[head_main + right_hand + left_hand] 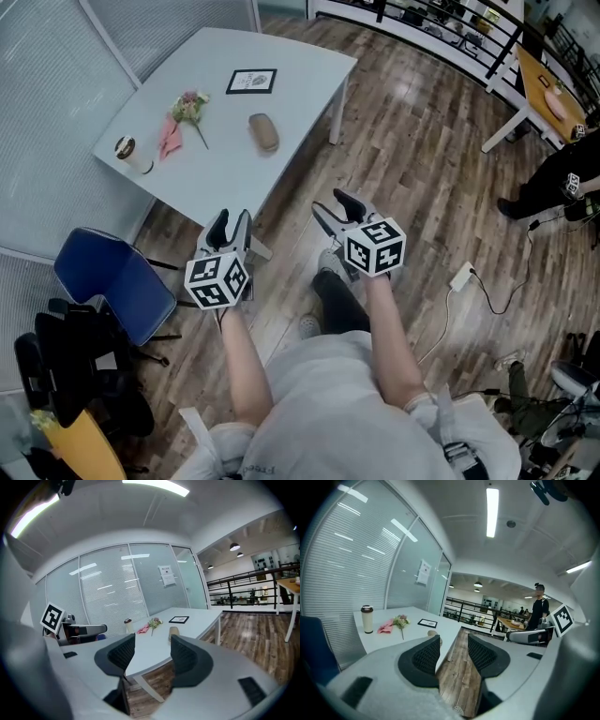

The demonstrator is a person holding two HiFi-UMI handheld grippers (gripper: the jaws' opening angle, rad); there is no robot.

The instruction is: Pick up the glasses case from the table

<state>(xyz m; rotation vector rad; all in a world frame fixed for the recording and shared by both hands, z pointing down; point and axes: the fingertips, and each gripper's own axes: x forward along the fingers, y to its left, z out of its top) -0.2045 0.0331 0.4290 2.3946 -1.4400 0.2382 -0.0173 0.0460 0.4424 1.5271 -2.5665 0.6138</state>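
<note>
A tan oval glasses case (pixel 263 131) lies near the right side of the pale table (pixel 281 178), also seen small as the case (pixel 174 631) and partly behind a jaw as the case (pixel 432 633). My left gripper (pixel 230 228) hangs over the floor just short of the table's near edge, jaws apart with nothing between them. To its right my right gripper (pixel 338 211) is also over the floor, open and empty. In the gripper views the left gripper (pixel 453 652) and right gripper (pixel 153 654) both point toward the table.
On the table stand a lidded cup (pixel 127 153), a pink cloth with flowers (pixel 183 117) and a small framed picture (pixel 251 82). A blue chair (pixel 112 283) stands left of me. A person (pixel 540 612) stands far right by another desk (pixel 548 89). Cables (pixel 469 281) lie on the wood floor.
</note>
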